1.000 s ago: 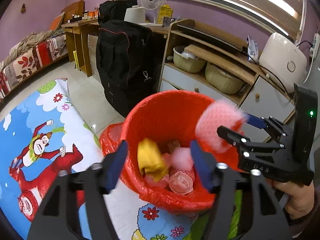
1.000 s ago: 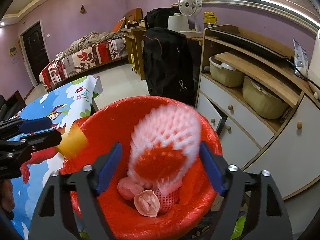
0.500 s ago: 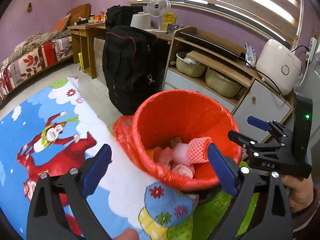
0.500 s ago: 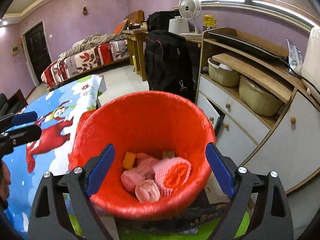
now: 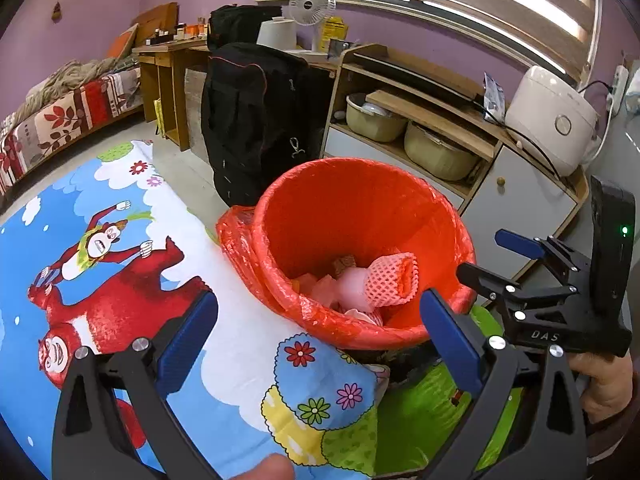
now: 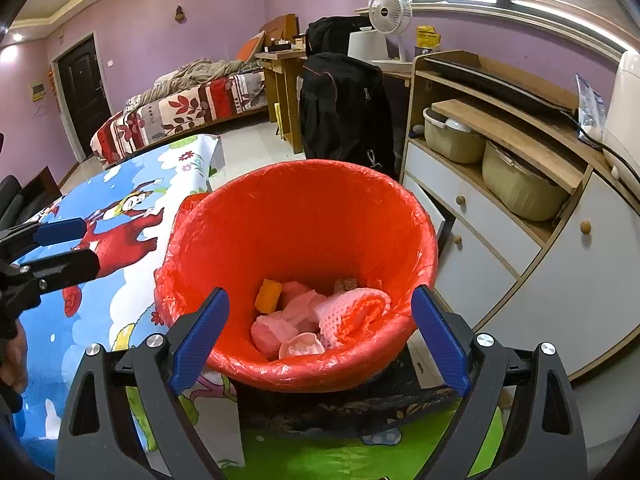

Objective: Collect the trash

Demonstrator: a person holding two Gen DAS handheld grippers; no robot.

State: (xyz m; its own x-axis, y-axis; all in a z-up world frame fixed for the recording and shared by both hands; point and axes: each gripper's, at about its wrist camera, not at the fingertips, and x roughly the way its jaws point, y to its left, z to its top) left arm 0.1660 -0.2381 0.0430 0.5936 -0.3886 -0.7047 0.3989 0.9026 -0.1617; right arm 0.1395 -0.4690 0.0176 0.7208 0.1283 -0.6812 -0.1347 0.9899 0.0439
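Note:
A bin with a red plastic liner [image 5: 360, 168] [image 6: 300, 172] stands at the edge of the cartoon tablecloth. Inside lie a pink foam net [image 5: 390, 280] [image 6: 352, 308], a yellow piece [image 6: 269, 295] and several pink wads [image 6: 268, 330]. My left gripper [image 5: 318, 308] hangs open just short of the bin's near rim, nothing between its blue pads. My right gripper [image 6: 320, 296] is open too, above the near rim and holding nothing. Each shows in the other's view: the right gripper [image 5: 484, 254] beside the bin's right side, the left gripper [image 6: 86, 242] over the cloth.
The tablecloth [image 5: 100, 260] spreads to the left of the bin. Behind it stand a black bag [image 5: 256, 120] and a wooden cabinet [image 5: 520, 208] with a white rice cooker [image 5: 552, 120] on top. A bed [image 6: 180, 108] lies at the far left.
The yellow piece left the left jaws and the pink foam net left the right jaws; both now lie in the bin. Both grippers opened wider and drew back from the bin.

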